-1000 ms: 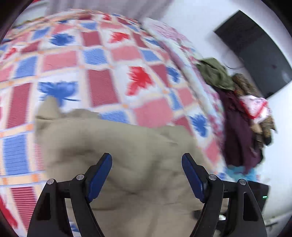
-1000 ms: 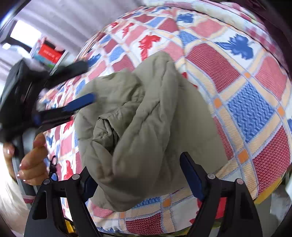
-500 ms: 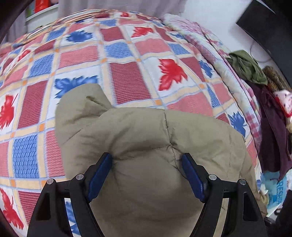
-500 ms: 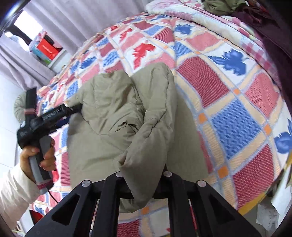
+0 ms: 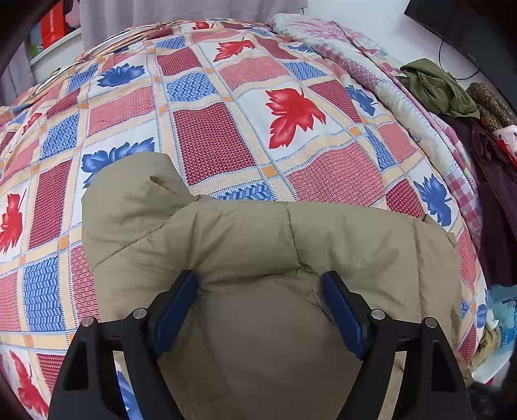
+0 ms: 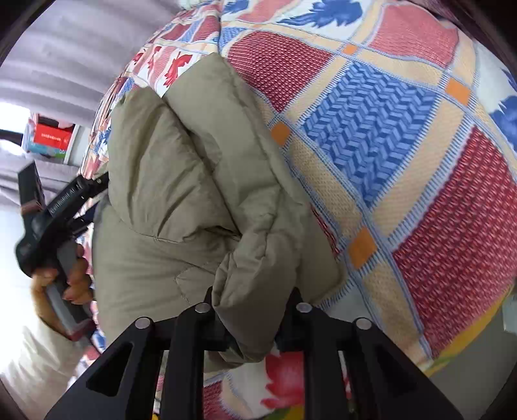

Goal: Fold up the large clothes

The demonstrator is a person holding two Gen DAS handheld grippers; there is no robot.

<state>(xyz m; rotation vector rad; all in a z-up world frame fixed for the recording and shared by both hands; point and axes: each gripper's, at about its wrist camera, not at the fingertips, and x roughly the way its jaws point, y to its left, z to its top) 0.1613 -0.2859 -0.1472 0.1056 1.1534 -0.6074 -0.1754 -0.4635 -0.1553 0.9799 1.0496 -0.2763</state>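
A large khaki padded jacket point(image 5: 258, 252) lies bunched on the patterned bedspread point(image 5: 226, 97). My left gripper point(image 5: 260, 290) is open, its blue pads either side of a puffy fold of the jacket, holding nothing. In the right wrist view the jacket point(image 6: 181, 181) is doubled over itself. My right gripper point(image 6: 252, 310) is shut on a thick fold of the jacket near the bed's edge. The left gripper's handle and the hand holding it show there at the left point(image 6: 55, 226).
A heap of other clothes point(image 5: 452, 97) lies along the bed's right side next to the wall, under a dark screen point(image 5: 468, 29). Curtains point(image 6: 64, 64) and a red box point(image 6: 51, 135) stand beyond the far bed edge.
My right gripper closed on the jacket fold and has pulled in closer over the bed's edge. My left gripper stayed open and steadied over the jacket.
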